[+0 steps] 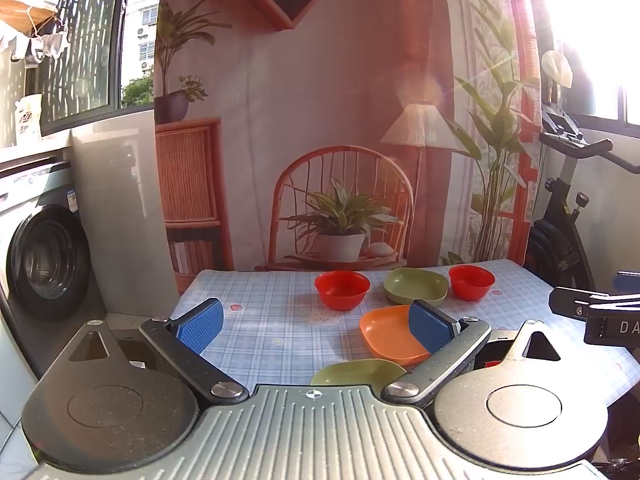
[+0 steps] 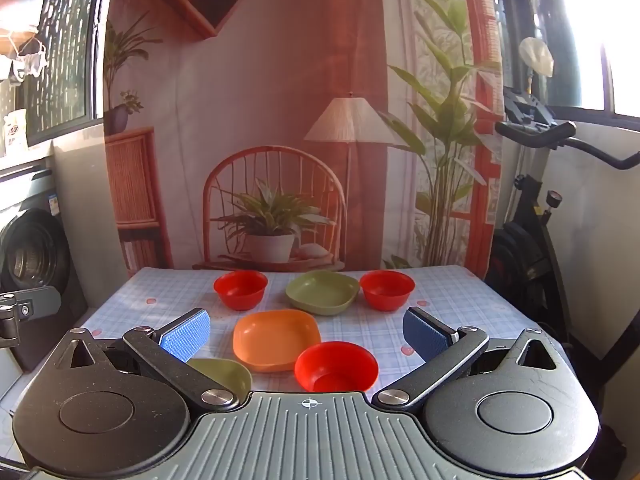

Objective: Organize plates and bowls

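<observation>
On the checked table (image 2: 460,300) stand three red bowls: far left (image 2: 240,289), far right (image 2: 387,289) and near (image 2: 336,366). A green plate (image 2: 322,291) lies between the far bowls, an orange plate (image 2: 277,339) in the middle, and a second green plate (image 2: 224,374) near left. In the left wrist view I see the red bowls (image 1: 342,289) (image 1: 472,281), green plates (image 1: 416,286) (image 1: 358,372) and the orange plate (image 1: 390,334). My left gripper (image 1: 316,326) is open and empty above the table's near left. My right gripper (image 2: 306,332) is open and empty above the near bowl.
A printed backdrop (image 2: 280,120) hangs behind the table. A washing machine (image 1: 44,256) stands left and an exercise bike (image 2: 536,216) right. The right gripper's body (image 1: 600,312) shows at the left view's right edge.
</observation>
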Action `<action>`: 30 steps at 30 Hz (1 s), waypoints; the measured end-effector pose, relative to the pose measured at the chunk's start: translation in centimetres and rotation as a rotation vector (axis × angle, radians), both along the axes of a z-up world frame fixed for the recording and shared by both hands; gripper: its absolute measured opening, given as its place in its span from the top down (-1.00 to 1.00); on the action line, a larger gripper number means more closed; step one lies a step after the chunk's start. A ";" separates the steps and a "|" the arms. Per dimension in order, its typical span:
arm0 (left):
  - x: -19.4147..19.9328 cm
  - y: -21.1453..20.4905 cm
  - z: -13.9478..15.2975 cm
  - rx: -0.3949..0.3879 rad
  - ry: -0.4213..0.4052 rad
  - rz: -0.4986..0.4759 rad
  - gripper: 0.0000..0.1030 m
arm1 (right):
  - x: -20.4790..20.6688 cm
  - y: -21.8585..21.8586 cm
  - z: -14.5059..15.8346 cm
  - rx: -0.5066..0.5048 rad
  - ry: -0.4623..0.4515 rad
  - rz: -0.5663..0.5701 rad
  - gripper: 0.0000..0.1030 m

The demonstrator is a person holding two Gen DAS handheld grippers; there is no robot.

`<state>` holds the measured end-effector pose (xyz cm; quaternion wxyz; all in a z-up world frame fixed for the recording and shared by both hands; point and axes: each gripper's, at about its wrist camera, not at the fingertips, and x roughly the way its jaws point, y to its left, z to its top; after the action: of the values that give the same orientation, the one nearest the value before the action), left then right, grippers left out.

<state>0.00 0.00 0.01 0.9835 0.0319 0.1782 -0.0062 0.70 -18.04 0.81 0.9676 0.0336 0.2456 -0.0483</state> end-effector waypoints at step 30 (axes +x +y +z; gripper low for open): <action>5.8 2.0 1.2 0.022 0.026 0.033 -0.95 | 8.3 -1.4 3.0 -0.005 -0.122 0.105 -0.99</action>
<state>5.75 1.96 1.24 0.9806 0.0395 0.1916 0.0113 9.02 -19.45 3.80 0.9820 0.0212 0.1874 0.0042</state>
